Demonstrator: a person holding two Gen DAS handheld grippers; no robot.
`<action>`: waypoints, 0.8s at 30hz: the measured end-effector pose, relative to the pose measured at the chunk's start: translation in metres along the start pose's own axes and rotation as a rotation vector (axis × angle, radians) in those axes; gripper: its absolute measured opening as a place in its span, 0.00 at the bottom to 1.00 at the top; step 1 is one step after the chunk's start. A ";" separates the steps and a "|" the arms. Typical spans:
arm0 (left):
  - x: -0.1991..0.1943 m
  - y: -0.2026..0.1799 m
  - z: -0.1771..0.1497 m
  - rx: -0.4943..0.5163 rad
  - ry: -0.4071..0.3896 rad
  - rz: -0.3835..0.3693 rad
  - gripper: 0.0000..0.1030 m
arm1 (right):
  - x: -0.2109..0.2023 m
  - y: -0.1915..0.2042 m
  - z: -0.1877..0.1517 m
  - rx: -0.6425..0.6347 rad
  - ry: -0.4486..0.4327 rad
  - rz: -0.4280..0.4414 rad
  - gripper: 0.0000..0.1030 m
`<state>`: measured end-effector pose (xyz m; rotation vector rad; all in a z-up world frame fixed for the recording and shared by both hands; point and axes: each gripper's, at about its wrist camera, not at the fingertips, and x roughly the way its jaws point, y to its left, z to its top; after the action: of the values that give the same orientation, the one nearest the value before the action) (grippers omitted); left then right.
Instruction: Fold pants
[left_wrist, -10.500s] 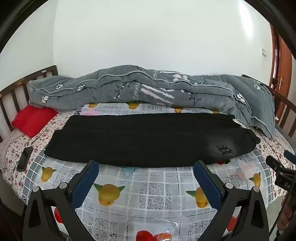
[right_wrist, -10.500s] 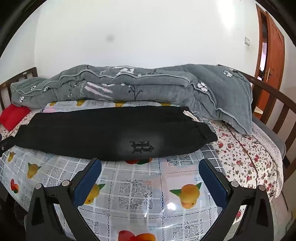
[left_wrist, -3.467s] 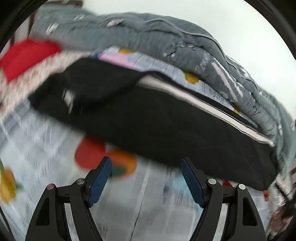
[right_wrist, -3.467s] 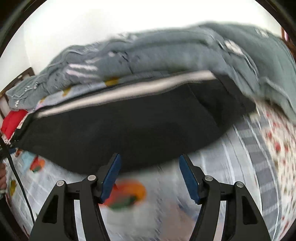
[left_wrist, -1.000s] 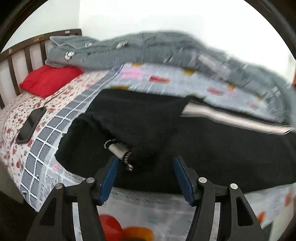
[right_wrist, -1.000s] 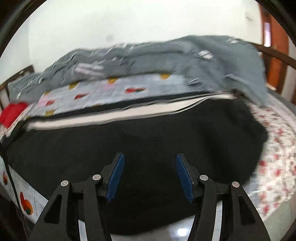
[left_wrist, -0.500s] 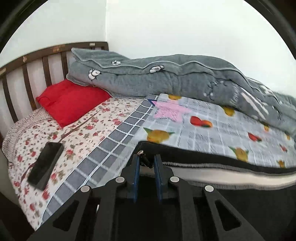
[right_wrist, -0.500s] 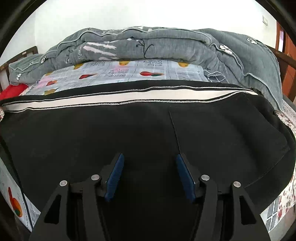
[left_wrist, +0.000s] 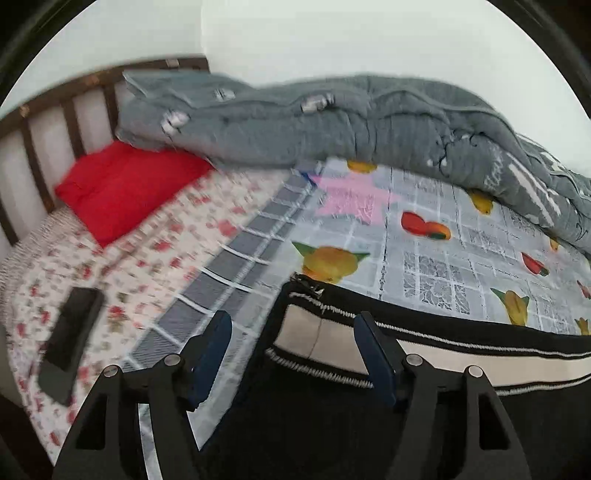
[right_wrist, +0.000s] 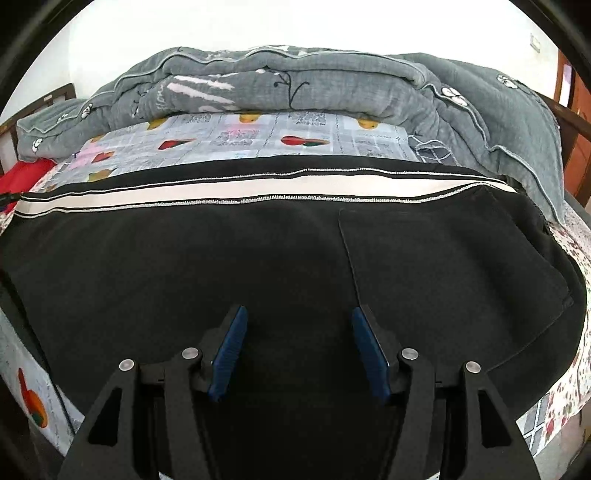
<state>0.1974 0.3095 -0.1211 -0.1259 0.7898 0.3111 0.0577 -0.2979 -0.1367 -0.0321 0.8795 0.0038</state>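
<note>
Black pants (right_wrist: 258, 258) with a white side stripe (right_wrist: 236, 190) lie folded lengthwise across the bed, filling the near part of the right wrist view. My right gripper (right_wrist: 299, 339) hovers open over the middle of the black cloth, nothing pinched between its blue pads. In the left wrist view, the pants' left end (left_wrist: 314, 424) lies flat, its striped corner (left_wrist: 306, 332) between the fingers of my left gripper (left_wrist: 293, 334). That gripper's jaws are opening, and the pads stand clear of the cloth on both sides.
A rolled grey quilt (left_wrist: 369, 122) runs along the wall behind the pants. A red pillow (left_wrist: 122, 184) and a dark phone (left_wrist: 72, 332) lie on the flowered sheet at the left, by the wooden headboard (left_wrist: 66, 110). The fruit-print cover (left_wrist: 424, 258) shows beyond the pants.
Half a second ago my left gripper was pinched shut on the pants' far edge; its jaws now stand apart and the cloth lies released. The right gripper has stayed put.
</note>
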 end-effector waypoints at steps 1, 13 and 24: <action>0.008 -0.001 0.002 0.002 0.026 -0.012 0.62 | -0.002 -0.001 0.002 0.004 0.005 0.009 0.57; 0.052 -0.004 0.013 0.005 0.096 0.003 0.19 | -0.028 -0.024 0.060 -0.066 -0.122 -0.028 0.59; 0.056 -0.005 0.003 -0.010 0.083 0.117 0.58 | 0.072 -0.030 0.146 -0.367 -0.033 0.127 0.75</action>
<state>0.2380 0.3177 -0.1595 -0.1031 0.8801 0.4228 0.2161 -0.3243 -0.0986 -0.3182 0.8376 0.2835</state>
